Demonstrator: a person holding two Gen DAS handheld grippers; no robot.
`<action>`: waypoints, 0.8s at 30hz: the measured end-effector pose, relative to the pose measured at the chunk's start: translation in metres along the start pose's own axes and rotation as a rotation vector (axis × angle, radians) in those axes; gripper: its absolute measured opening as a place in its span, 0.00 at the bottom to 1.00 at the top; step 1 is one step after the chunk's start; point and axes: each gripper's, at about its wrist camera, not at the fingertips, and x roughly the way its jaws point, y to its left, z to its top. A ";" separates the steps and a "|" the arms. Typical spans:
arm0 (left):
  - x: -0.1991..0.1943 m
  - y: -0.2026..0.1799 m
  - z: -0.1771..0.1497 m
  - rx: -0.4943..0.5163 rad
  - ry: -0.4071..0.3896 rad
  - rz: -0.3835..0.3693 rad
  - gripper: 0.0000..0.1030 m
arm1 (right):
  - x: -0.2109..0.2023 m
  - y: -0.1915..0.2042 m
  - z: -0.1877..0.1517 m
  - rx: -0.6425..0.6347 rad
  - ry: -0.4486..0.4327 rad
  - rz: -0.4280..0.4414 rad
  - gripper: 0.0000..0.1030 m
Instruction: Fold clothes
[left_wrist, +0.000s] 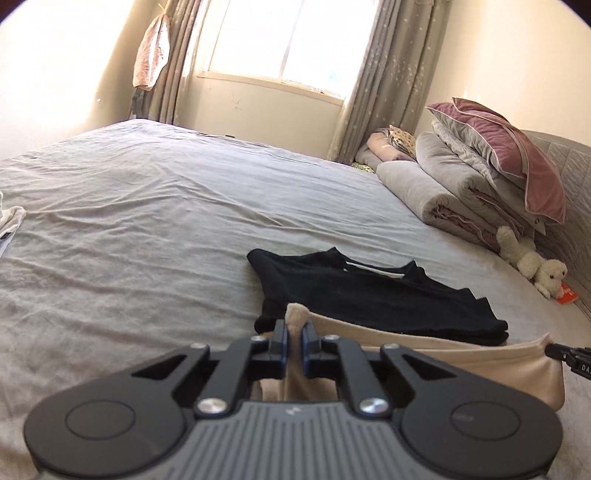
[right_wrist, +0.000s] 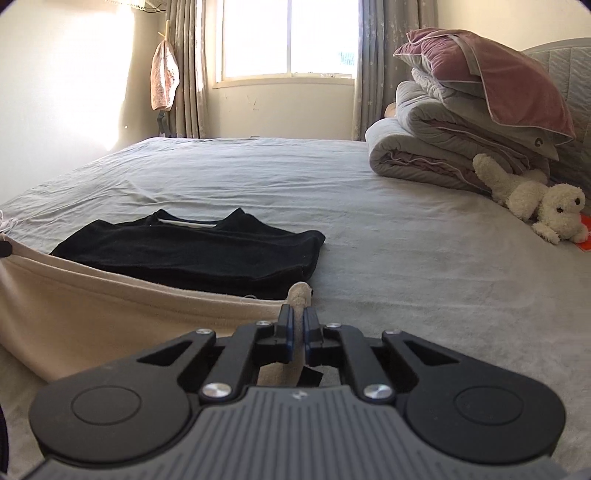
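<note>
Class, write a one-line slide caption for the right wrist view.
Right tongs pinch a corner of the beige garment, beside a folded black shirt on the grey bed.

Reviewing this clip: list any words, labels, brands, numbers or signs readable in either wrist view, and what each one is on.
"DA": white letters, cut off by the frame edge, on the right claw in the left wrist view.
Small pale logo mark on each claw's grey housing: not readable as letters.
Orange item beside the plush toy: any print is too blurred to read.
Black garment and beige garment: no text visible.
</note>
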 end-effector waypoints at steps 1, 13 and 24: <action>0.006 0.000 0.002 -0.005 0.004 0.012 0.07 | 0.004 0.001 0.001 0.002 -0.004 -0.009 0.07; 0.061 0.003 0.002 -0.005 0.084 0.091 0.07 | 0.054 0.012 0.003 -0.048 0.045 -0.112 0.07; 0.065 0.041 0.007 -0.251 0.187 -0.041 0.32 | 0.061 0.006 0.004 -0.008 0.125 -0.103 0.13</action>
